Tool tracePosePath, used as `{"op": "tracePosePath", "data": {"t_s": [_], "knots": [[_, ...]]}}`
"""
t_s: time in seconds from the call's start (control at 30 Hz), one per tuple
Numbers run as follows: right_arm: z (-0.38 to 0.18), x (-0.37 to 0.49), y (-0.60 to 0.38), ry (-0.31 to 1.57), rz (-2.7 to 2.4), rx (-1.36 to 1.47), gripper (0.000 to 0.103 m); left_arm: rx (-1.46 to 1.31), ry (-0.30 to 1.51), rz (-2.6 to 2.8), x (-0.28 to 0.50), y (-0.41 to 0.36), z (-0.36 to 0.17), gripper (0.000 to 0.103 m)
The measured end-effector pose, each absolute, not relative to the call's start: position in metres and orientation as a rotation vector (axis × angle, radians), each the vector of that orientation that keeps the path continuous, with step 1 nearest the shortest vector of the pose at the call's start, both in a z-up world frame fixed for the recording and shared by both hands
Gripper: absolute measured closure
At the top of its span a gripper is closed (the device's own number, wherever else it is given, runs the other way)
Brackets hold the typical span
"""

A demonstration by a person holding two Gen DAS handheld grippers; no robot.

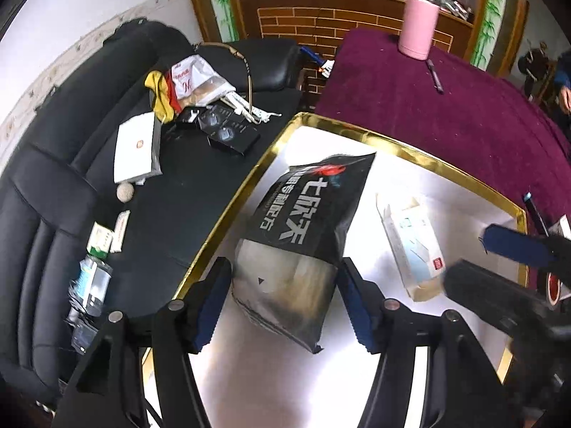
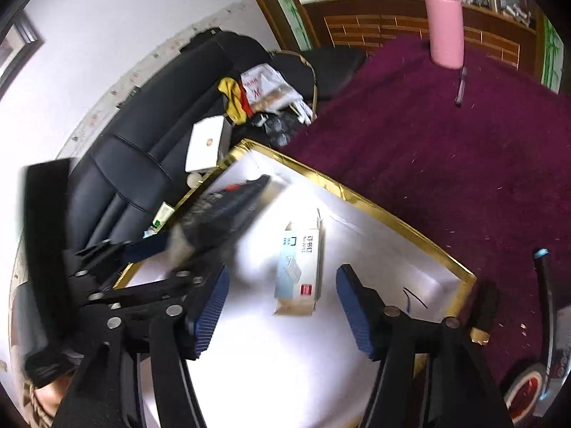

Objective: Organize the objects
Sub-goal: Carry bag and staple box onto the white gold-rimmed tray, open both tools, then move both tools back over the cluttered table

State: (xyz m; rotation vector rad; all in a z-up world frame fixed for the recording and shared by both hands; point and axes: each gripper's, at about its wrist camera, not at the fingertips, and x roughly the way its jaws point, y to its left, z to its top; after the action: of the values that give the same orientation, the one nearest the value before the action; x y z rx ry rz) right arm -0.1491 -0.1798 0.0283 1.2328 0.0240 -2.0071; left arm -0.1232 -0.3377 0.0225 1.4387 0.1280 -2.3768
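Left wrist view: the left hand-held gripper (image 1: 285,303) stands spread around the black printed plastic pouch (image 1: 303,235) in the gold-rimmed white tray (image 1: 428,149); closing on slack film could let it slip.

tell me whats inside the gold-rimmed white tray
Inside the gold-rimmed white tray are a black printed foil pouch, between the open left gripper fingers, and a small white-and-blue carton. Whatever lies under the pouch is hidden.

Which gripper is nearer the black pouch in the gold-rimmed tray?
Left. The left gripper straddles the black pouch, fingers at its sides. The right gripper is open over the small white box beside it.
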Motion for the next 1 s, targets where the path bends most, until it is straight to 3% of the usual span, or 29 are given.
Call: {"op": "tracePosePath", "data": {"t_s": [0.37, 0.7, 1.0], "knots": [[0.05, -0.111, -0.117, -0.006, -2.041, 1.165, 0.033, 1.408, 0.154, -2.422, -0.098, -0.318, 0.042, 0.042], [0.03, -0.076, -0.032, -0.058, -2.108, 1.198, 0.027, 1.386, 0.159, -2.522, -0.05, -0.266, 0.055, 0.041], [0.023, -0.051, 0.022, -0.102, -2.152, 1.193, 0.006, 1.379, 0.187, -2.615, -0.022, -0.217, 0.064, 0.033]]}}
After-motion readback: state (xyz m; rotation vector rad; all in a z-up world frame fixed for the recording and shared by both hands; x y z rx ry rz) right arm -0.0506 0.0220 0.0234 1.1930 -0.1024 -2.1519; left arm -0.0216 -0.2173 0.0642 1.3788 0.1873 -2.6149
